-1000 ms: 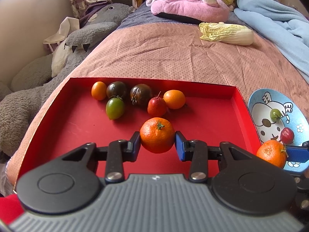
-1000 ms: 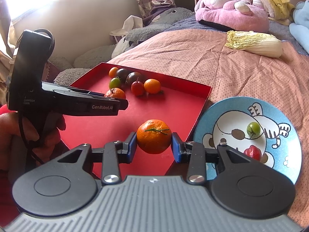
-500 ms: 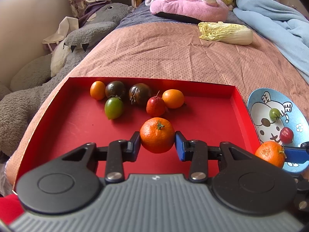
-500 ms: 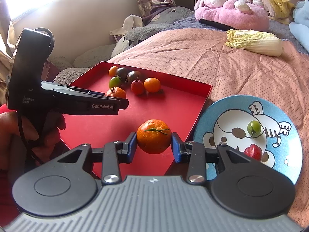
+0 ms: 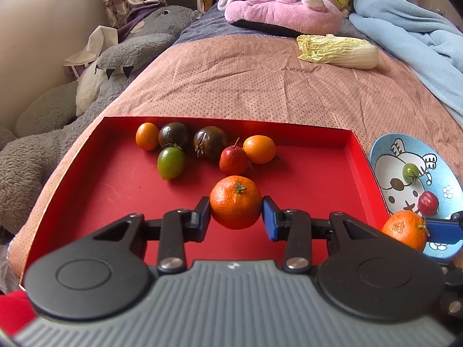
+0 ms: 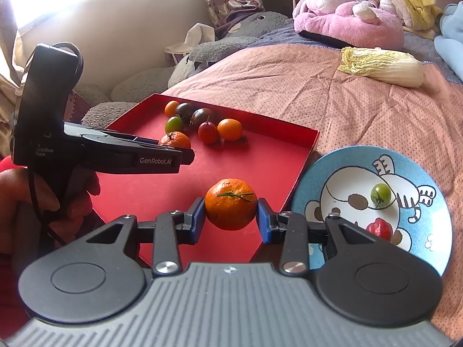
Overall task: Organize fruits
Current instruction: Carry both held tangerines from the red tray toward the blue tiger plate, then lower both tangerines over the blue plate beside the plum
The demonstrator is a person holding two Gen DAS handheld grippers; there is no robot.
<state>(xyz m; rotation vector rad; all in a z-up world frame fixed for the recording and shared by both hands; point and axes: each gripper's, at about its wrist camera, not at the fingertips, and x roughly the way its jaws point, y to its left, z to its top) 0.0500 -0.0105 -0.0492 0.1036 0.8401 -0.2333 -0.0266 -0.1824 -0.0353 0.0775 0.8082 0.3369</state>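
My left gripper [image 5: 235, 217] is shut on a mandarin [image 5: 235, 201] and holds it above the red tray [image 5: 95, 179]. My right gripper [image 6: 231, 221] is shut on a second mandarin [image 6: 231, 204] over the tray's right front part, beside the blue cartoon plate [image 6: 419, 179]. That mandarin also shows in the left wrist view [image 5: 404, 229]. At the tray's far end lie several small fruits: two small oranges [image 5: 259, 149], two dark tomatoes [image 5: 209, 142], a green tomato [image 5: 170, 162] and a red fruit [image 5: 233, 160]. The plate holds a green tomato [image 6: 380, 193] and a red fruit [image 6: 379, 229].
The tray and plate lie on a pink bedspread [image 5: 260, 86]. A napa cabbage [image 5: 338, 50] lies further back. Grey plush toys [image 5: 130, 55] line the left side, a pink plush [image 5: 277, 8] and a blue blanket [image 5: 411, 34] are at the back.
Both grippers keep their mandarins. The views have shifted only slightly; the right gripper has edged a little toward the tray.
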